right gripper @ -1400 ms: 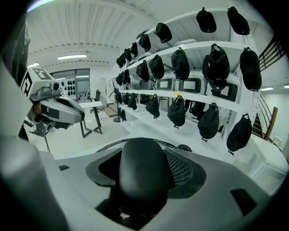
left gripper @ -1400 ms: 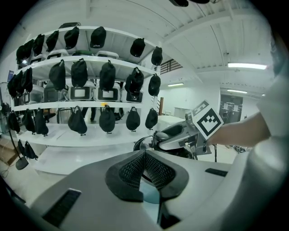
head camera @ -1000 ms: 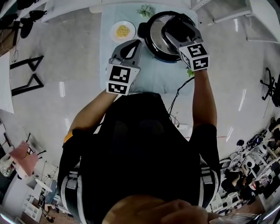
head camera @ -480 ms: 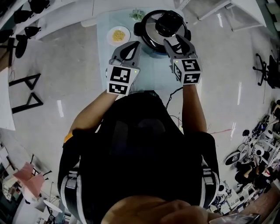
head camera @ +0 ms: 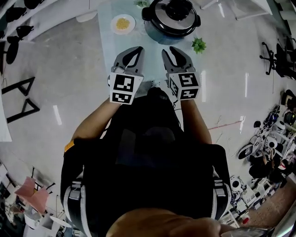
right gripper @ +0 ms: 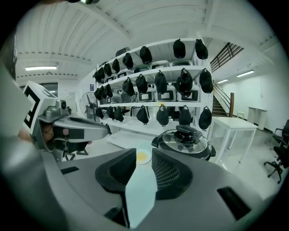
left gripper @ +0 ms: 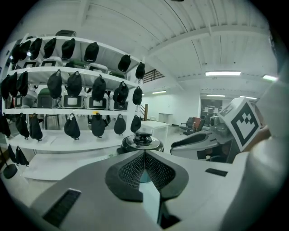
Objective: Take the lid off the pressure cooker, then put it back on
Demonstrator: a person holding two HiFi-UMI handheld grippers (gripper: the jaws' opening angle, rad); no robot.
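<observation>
The pressure cooker (head camera: 172, 16) stands at the far end of the pale blue table (head camera: 111, 46), its steel lid with the black knob (right gripper: 187, 132) seated on it. Both grippers hang side by side over the table's near part, well short of the cooker. My left gripper (head camera: 133, 50) is shut, pads together at the tips, with nothing in it (left gripper: 144, 153). My right gripper (head camera: 170, 51) is closing; a narrow gap still shows between its pads (right gripper: 144, 153), and nothing is between them. The cooker (left gripper: 142, 142) shows straight ahead in the left gripper view.
A white plate of yellow food (head camera: 122, 23) lies left of the cooker. A small green plant (head camera: 199, 45) sits at the table's right edge, another (head camera: 141, 3) at the far edge. Shelves of black bags (right gripper: 158, 85) stand behind. A cable (head camera: 222, 124) trails on the floor at the right.
Both grippers drew back from the cooker toward the person. The right gripper left the lid's knob and its jaws narrowed. The lid stayed on the cooker.
</observation>
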